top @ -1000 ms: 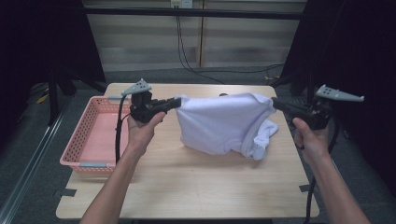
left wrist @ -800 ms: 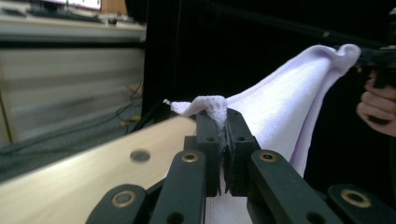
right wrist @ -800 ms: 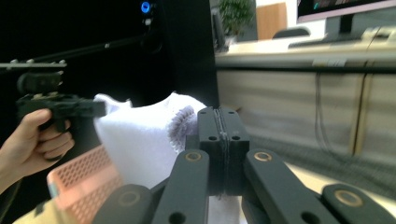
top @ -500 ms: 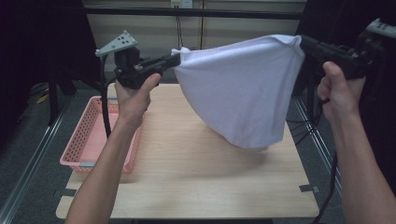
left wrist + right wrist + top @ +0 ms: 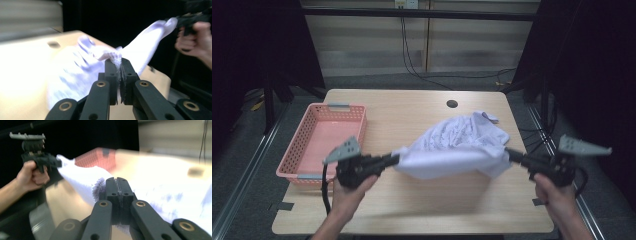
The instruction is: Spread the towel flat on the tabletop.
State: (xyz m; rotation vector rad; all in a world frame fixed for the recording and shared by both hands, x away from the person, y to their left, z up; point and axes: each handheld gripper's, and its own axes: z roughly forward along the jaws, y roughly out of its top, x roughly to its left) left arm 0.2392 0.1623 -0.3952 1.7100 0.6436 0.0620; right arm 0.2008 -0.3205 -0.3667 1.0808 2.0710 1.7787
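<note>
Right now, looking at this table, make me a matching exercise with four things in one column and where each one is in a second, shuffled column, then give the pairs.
Things:
1. white cloth
2. pink basket
3. left gripper
4. round hole

Places or states:
A. in the tabletop near the far edge
B. stretched between the two grippers over the table
C. on the left side of the table
D. shut on the cloth's left end

Pairs: 1-B, 2-C, 3-D, 4-A
</note>
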